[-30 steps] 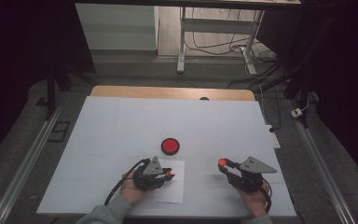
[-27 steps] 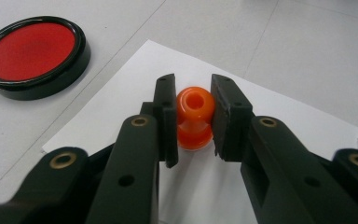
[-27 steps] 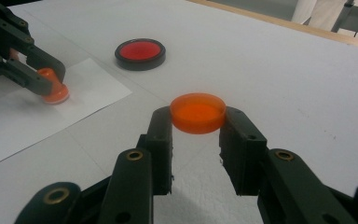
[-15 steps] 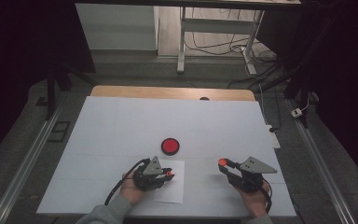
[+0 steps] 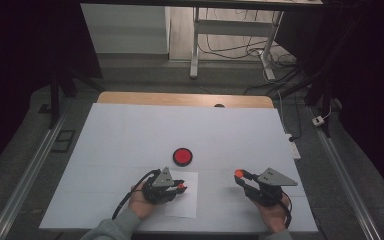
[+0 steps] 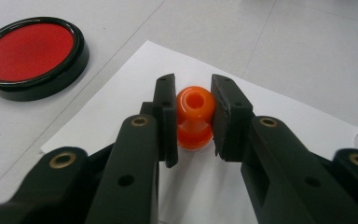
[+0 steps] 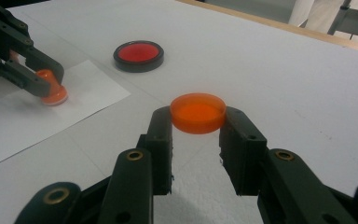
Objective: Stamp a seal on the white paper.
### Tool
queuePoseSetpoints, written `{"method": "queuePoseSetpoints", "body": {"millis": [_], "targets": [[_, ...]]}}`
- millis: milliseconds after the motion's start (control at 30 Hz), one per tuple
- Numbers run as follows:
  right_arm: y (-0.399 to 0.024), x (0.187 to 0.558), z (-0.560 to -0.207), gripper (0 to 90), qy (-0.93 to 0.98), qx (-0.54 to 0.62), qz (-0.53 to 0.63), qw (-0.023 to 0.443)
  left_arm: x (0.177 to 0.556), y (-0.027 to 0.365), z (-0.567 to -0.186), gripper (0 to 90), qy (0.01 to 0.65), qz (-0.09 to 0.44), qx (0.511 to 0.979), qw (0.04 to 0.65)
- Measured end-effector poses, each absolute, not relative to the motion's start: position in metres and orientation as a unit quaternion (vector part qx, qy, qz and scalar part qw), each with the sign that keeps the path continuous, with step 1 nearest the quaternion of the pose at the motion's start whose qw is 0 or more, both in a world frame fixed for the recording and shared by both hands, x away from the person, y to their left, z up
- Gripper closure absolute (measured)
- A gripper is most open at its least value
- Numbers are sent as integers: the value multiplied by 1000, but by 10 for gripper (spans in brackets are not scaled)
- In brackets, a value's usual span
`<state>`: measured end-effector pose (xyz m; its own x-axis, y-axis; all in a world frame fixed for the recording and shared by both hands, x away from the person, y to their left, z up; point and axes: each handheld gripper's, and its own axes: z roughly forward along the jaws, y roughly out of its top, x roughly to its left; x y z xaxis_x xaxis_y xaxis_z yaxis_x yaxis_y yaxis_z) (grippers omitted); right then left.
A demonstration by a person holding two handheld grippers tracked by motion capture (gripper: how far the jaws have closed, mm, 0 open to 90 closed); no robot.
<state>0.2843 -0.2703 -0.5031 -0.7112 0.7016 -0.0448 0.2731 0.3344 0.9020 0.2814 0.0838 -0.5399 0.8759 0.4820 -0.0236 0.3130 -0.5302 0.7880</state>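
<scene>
Stamp: Your left tongs [image 6: 193,119] were clamped on the orange stamp [image 6: 194,116] by its narrow handle, its round base pressed down on the white paper sheet [image 6: 279,112], its long axis upright.
Cap: Your right tongs [image 7: 196,126] held the orange stamp cap [image 7: 198,112] by its rim, flat and level just above the surface [image 5: 130,130], to the right of the paper.
Ink pad: The red ink pad [image 5: 182,156] in its black case sat just beyond the paper's far edge, apart from it.
Key relation: From the stamp, the ink pad lay slightly farther out and close by; your left hand [image 5: 142,202] was the nearer one, the right hand [image 5: 272,212] well off to the side.
Judgement: You seemed to be mid-impression; a straight lift up would likely avoid smudging.
</scene>
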Motion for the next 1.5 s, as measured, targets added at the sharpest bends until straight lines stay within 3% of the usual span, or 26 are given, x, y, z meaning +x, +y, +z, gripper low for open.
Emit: {"method": "queuePoseSetpoints", "body": {"millis": [167, 1500], "targets": [[-271, 284, -502, 647, 785, 308, 489, 221, 284, 92, -530, 727, 240, 92, 839, 480], [-269, 285, -503, 647, 790, 304, 487, 216, 285, 129, -473, 723, 271, 62, 785, 553]]}}
